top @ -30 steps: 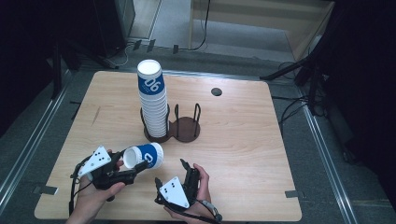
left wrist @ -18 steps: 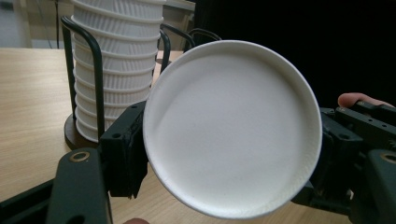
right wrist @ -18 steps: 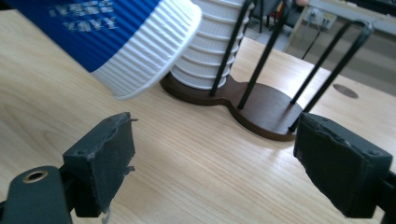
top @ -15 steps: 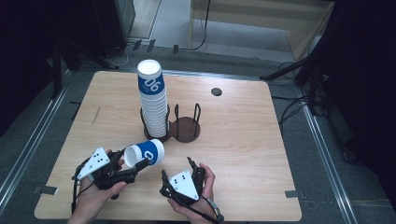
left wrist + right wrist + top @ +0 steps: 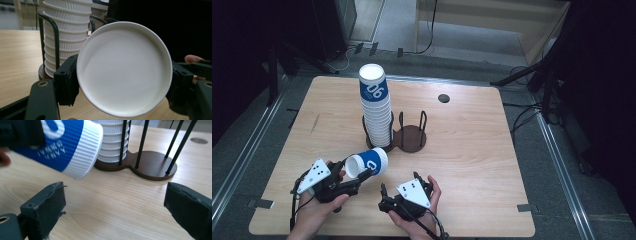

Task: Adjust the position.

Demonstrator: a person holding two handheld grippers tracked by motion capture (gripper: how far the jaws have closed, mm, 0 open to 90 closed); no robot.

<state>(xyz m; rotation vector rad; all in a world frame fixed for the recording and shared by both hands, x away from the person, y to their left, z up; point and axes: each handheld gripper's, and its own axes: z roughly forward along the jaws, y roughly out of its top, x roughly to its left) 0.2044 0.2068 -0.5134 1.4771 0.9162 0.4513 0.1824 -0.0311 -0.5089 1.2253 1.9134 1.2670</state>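
Cup [image 5: 367, 163] in blue and white lies on its side in the left gripper [image 5: 343, 186], whose fingers squeeze it from both sides, just above the table [image 5: 472, 150]. It has been lifted and turned a bit since a moment ago, and the right gripper [image 5: 384, 199] has slid closer with its fingers wide open and empty. My guess is the cup will be passed over or put with the others. A tall stack of cups [image 5: 376, 107] stands in a dark wire holder [image 5: 411, 136]. The table is pale wood, the floor grey, the room dark.
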